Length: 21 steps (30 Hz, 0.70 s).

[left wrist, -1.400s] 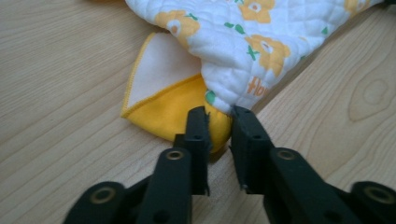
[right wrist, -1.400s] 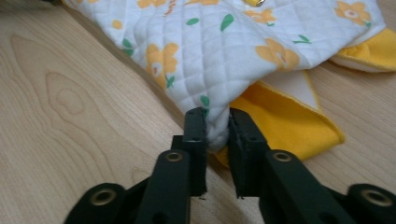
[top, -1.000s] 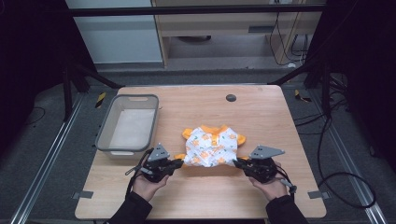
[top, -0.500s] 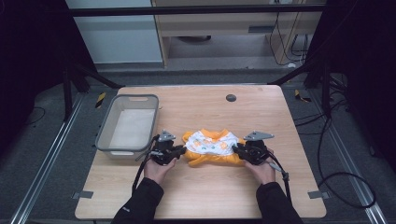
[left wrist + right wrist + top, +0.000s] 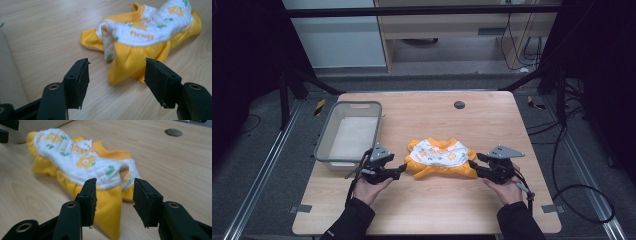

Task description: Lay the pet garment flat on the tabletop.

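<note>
Garment (image 5: 150, 32) print reads "flower" in left gripper view; left claw (image 5: 117, 72), right claw (image 5: 115, 195) wide.

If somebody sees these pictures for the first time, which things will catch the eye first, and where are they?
First comes the small yellow and white garment with flower prints, lying crumpled at the middle of the wooden table. On either side of it a hand holds a black gripper, the left gripper and the right gripper, both with jaws open and pointing at the cloth. A grey basket stands at the table's left edge.
</note>
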### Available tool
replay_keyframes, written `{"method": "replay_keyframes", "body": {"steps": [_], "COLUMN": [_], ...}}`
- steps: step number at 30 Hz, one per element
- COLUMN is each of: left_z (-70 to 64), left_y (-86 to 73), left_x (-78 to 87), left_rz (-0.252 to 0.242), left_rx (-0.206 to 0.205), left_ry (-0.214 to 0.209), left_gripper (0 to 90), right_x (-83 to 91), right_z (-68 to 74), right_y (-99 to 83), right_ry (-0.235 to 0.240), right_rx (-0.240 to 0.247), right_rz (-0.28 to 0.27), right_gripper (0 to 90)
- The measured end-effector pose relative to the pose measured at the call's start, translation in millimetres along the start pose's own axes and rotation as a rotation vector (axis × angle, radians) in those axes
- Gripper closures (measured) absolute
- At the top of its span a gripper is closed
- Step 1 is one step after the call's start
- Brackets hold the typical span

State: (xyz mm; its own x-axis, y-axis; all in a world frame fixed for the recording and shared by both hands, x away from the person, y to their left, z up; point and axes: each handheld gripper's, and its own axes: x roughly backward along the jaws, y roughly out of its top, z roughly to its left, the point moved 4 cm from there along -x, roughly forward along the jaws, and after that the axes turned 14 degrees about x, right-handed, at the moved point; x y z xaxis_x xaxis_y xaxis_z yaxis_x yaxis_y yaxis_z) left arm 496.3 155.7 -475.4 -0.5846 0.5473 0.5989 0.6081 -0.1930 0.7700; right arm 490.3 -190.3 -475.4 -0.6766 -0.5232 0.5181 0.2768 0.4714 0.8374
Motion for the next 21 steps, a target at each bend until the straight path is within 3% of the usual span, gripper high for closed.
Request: {"method": "replay_keyframes", "body": {"steps": [4, 7, 10, 12, 16, 19, 21], "left_z": [6.3, 10.3, 10.8, 10.9, 7.9, 5.1, 3.1], "left_y": [-13.1, -14.1, -13.7, -13.5, -13.1, -13.3, -13.4], "left_x": [0.6, -9.4, -16.5, -24.0, -35.2, -40.5, -40.5], "left_rz": [0.026, 0.04, 0.041, 0.043, 0.041, 0.05, 0.081], "left_rx": [-0.03, -0.044, -0.057, -0.071, -0.078, -0.078, -0.058], "left_ry": [0.021, 0.047, 0.057, 0.058, 0.022, 0.003, -0.006], "left_gripper": [35.6, 34.8, 35.0, 35.3, 36.7, 44.6, 60.2], "right_x": [7.0, -2.1, -9.3, -16.1, -25.7, -29.0, -29.3], "right_z": [8.9, 13.3, 13.5, 12.9, 12.0, 11.6, 12.5], "right_y": [-17.1, -34.3, -38.0, -39.1, -38.7, -37.9, -37.0], "right_ry": [0.023, 0.032, 0.038, 0.042, 0.036, 0.042, 0.05], "right_rx": [0.011, 0.032, 0.02, 0.016, 0.014, 0.015, 0.009], "right_rz": [0.024, 0.092, 0.118, 0.129, 0.154, 0.166, 0.177], "right_gripper": [47.7, 45.5, 45.5, 46.0, 51.2, 60.8, 70.8]}}
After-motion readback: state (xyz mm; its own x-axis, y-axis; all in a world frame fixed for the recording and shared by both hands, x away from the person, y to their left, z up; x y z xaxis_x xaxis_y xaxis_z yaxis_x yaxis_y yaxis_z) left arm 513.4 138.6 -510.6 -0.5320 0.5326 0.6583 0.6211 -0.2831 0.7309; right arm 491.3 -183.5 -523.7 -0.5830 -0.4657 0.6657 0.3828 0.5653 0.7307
